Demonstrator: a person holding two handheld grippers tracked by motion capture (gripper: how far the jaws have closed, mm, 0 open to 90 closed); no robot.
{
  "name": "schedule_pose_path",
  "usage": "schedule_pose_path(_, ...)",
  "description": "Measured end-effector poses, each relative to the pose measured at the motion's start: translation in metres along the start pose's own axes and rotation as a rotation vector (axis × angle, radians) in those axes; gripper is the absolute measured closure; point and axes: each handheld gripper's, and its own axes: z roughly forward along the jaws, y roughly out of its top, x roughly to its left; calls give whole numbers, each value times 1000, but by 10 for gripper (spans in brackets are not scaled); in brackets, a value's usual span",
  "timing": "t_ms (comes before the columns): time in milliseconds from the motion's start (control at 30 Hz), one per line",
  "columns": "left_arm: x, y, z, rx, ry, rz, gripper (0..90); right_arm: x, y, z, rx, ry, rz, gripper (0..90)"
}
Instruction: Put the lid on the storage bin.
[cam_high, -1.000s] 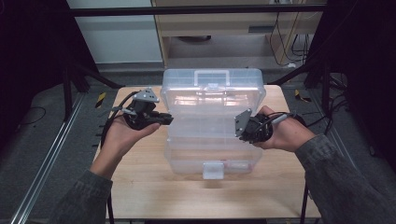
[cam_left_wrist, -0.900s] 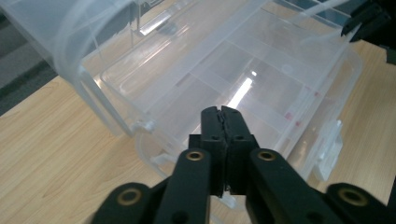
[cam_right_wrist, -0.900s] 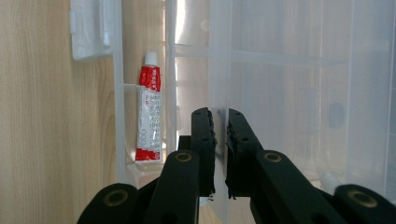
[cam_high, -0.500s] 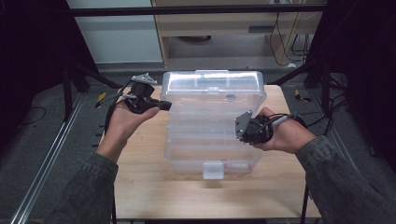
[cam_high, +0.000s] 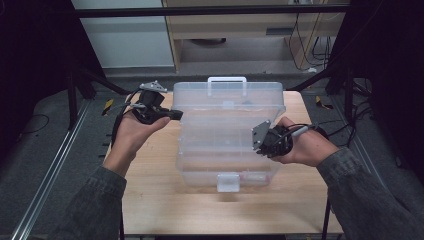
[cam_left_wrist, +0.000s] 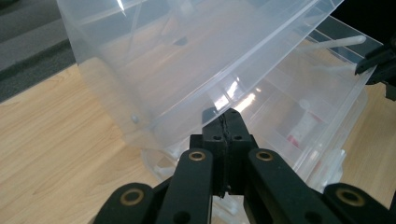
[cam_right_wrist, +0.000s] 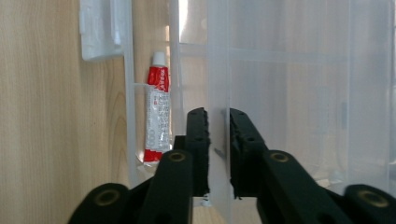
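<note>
A clear plastic compartment box stands on the wooden table (cam_high: 150, 200), its base (cam_high: 225, 167) flat and its lid (cam_high: 227, 107) swung up, with the white handle (cam_high: 227, 80) at the far edge. My left gripper (cam_high: 175, 115) (cam_left_wrist: 229, 119) is shut with nothing in it, and its tips rest against the lid's left edge. My right gripper (cam_high: 259, 142) (cam_right_wrist: 218, 116) is on the lid's right rim; its jaws have just been opening slightly, and the rim still fills the gap between the pads. A red and white tube (cam_right_wrist: 156, 112) (cam_left_wrist: 299, 128) lies in a compartment of the base.
The box's white latch (cam_high: 227, 182) faces the near table edge. Bare wood lies on either side of the box and in front of it. Dark frame posts, cables and floor surround the table. A cabinet stands behind it.
The lid has swung further up, so its handle now shows at the far edge. My left gripper moved up and away with the lid's edge. The right hand kept still.
</note>
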Motion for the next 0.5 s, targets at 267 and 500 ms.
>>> schedule_pose_path(267, -2, -17, -3, 2, -5, -10, 896, 10, -15, -11, -88, -51, 106, 522)
schedule_pose_path(500, -11, -28, -2, 12, -9, 11, 896, 24, -28, -25, -143, -123, 197, 308)
